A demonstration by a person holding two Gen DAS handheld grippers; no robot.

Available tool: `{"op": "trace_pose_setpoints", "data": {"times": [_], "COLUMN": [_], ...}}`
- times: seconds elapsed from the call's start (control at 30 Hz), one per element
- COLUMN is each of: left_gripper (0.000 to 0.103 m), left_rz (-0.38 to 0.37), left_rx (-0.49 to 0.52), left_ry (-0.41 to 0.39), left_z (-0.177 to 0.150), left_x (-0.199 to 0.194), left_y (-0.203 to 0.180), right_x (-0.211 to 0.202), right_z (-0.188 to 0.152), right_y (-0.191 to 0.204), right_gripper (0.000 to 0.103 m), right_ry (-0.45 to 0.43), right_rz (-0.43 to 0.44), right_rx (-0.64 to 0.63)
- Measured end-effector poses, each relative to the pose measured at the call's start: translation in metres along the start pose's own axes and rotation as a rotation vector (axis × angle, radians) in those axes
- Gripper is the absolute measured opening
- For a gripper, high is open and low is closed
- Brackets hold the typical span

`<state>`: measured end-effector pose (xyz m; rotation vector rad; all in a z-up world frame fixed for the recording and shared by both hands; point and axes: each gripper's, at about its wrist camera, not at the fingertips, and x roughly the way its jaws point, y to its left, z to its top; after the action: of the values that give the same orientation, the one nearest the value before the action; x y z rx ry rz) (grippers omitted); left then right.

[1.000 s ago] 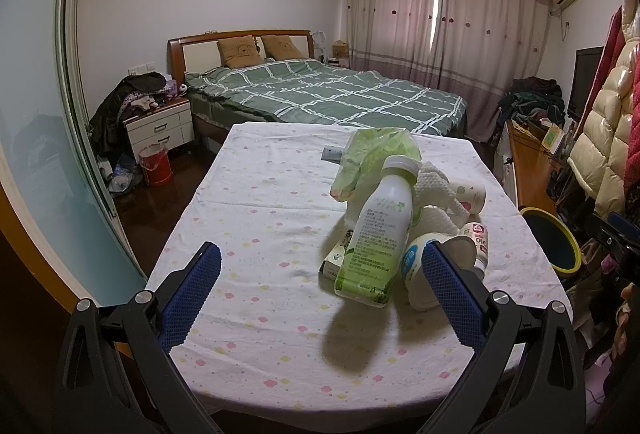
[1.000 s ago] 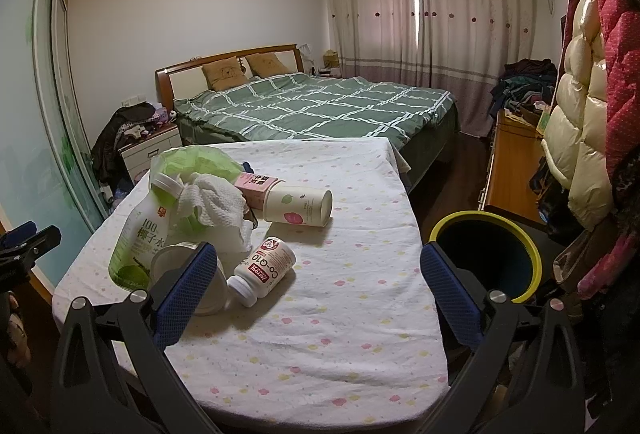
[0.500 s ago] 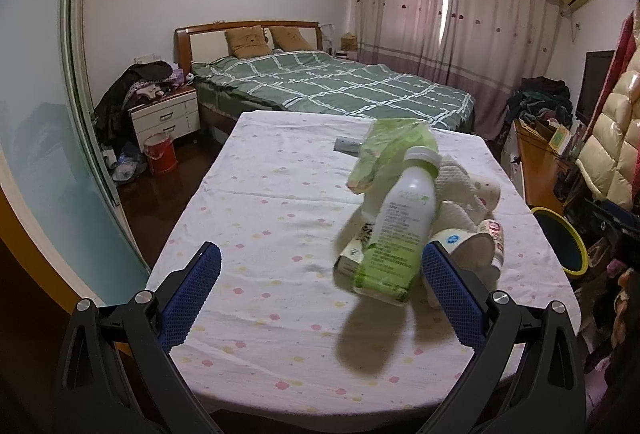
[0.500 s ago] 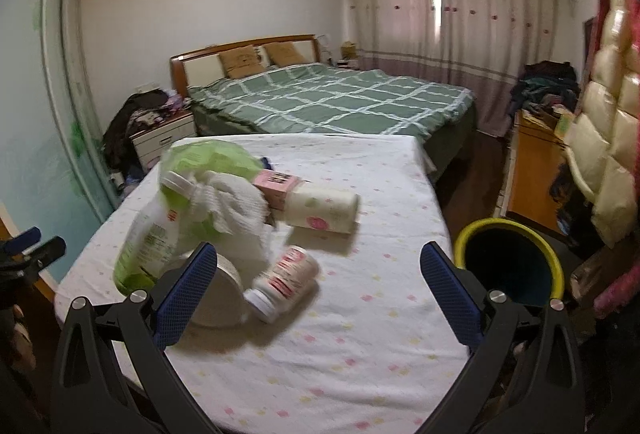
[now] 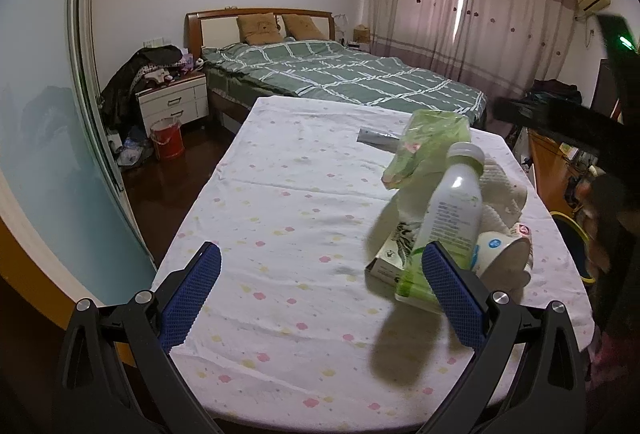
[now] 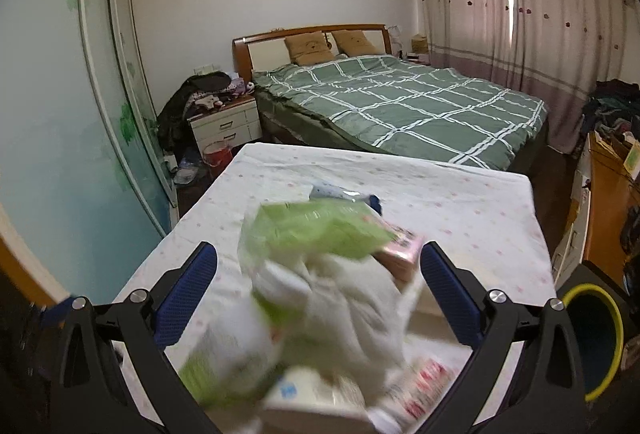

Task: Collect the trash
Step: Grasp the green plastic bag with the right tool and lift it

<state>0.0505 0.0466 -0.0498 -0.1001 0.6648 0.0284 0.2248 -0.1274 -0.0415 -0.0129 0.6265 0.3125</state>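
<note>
- Several pieces of trash lie heaped near the right edge of the tabletop (image 5: 280,218), toward its near end, all touching or overlapping.
- Bottle (image 5: 448,218): white plastic, green label, propped at a tilt with its cap away from the near edge. Likely light if empty, smooth and apt to slip; best taken across the body.
- Flat carton (image 5: 394,254): lies under the bottle's base. Probably stiff card, thin; take it by an edge.
- Paper cup (image 5: 504,254): on its side, mouth toward the near edge, against the bottle. Likely crushes easily.
- Crumpled tissue (image 6: 340,298): soft, almost weightless by the look; pinch anywhere.
- Green plastic bag (image 5: 424,146): limp, at the far side of the heap.
- Pink box (image 6: 400,258): partly under the bag.
- Yellow-rimmed bin (image 6: 596,330): on the floor beyond the right edge.
- Left gripper (image 5: 320,294): over the near edge, jaws spread wide, holding nothing.
- Right gripper (image 6: 320,294): directly above the heap, jaws spread wide, nothing between them yet.
- Hard to make out: the right wrist view is blurred, so labels and the items nearest it cannot be told apart; a grey wrapper (image 5: 378,138) behind the bag is part hidden.
</note>
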Motion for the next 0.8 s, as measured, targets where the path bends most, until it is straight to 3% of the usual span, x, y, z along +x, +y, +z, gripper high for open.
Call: {"op": "trace_pose_setpoints", "data": {"times": [0.27,0.37,0.4,0.53,0.8], "left_gripper": [0.099,0.099,0.099,0.099,0.099], "left_rz": [-0.003,-0.005,-0.007,-0.01,-0.009], "left_rx": [-0.009,-0.01,-0.01,-0.011,0.009], "left_ry": [0.002,0.004,0.005,0.009,0.003], "left_z": [0.006,0.007,0.007,0.008,0.01], "left_x": [0.012,0.015,0.016,0.018,0.023], "left_y": [0.01,0.013,0.013,0.014,0.007], "right_x": [0.074,0.084,0.086,0.082,0.048], "right_z": [0.016,0.013,0.013,0.014,0.032], "right_y": [0.008,0.008,0.009,0.006,-0.003], "right_gripper": [0.078,0.064,0.052,0.027,0.017], "right_ry": [0.153,0.175,0.174,0.154,0.039], "right_rz": [0.016,0.045,0.051,0.085,0.116], "right_rx": [0.071,0.089,0.092,0.115,0.138]}}
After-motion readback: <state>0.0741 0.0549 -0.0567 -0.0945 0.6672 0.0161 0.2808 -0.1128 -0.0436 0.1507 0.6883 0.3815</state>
